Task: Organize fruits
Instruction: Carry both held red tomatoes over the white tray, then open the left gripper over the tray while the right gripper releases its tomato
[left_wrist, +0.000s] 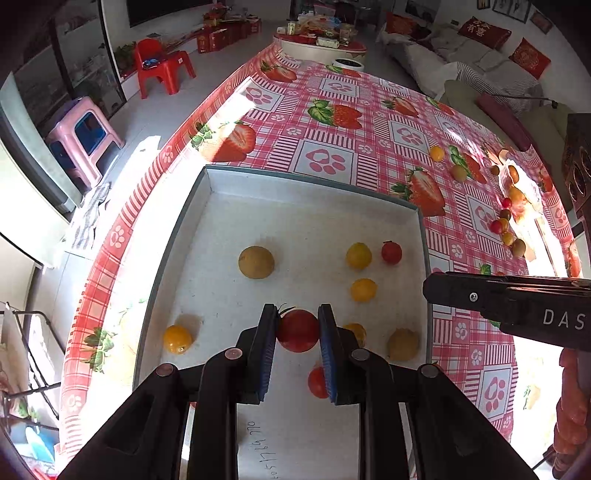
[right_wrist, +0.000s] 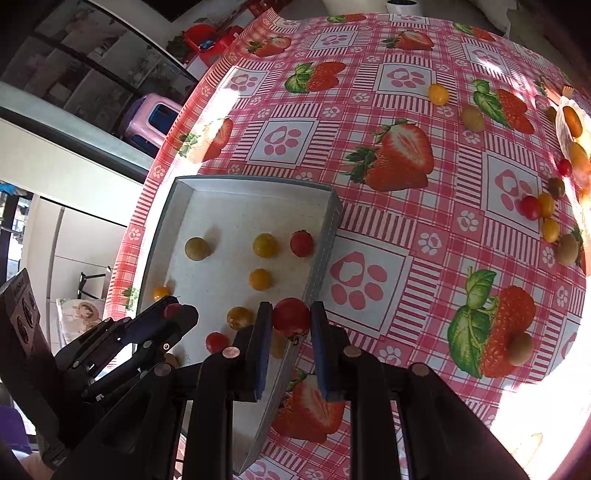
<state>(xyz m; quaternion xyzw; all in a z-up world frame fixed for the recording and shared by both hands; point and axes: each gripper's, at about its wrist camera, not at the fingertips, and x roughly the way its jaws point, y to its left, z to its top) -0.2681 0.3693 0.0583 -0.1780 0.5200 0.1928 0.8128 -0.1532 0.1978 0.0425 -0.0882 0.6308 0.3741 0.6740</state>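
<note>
In the left wrist view my left gripper (left_wrist: 297, 314) is shut on a red cherry tomato (left_wrist: 297, 330), held above a shallow white tray (left_wrist: 314, 184) with a grey rim. Several yellow, red and greenish small fruits (left_wrist: 358, 255) lie apart on the tray floor. My right gripper (right_wrist: 291, 312) is shut on another red cherry tomato (right_wrist: 291, 318), above the tray's (right_wrist: 255, 181) right wall. Each gripper shows in the other's view: the right gripper (left_wrist: 436, 290) comes in from the right, the left gripper (right_wrist: 177, 312) from the lower left.
Loose small fruits (right_wrist: 543, 206) lie on the strawberry-print tablecloth (right_wrist: 369, 280) to the right, near a white plate (right_wrist: 561, 125) holding more. One greenish fruit (right_wrist: 520, 348) sits alone nearer. The table's left edge (left_wrist: 110, 236) runs close beside the tray.
</note>
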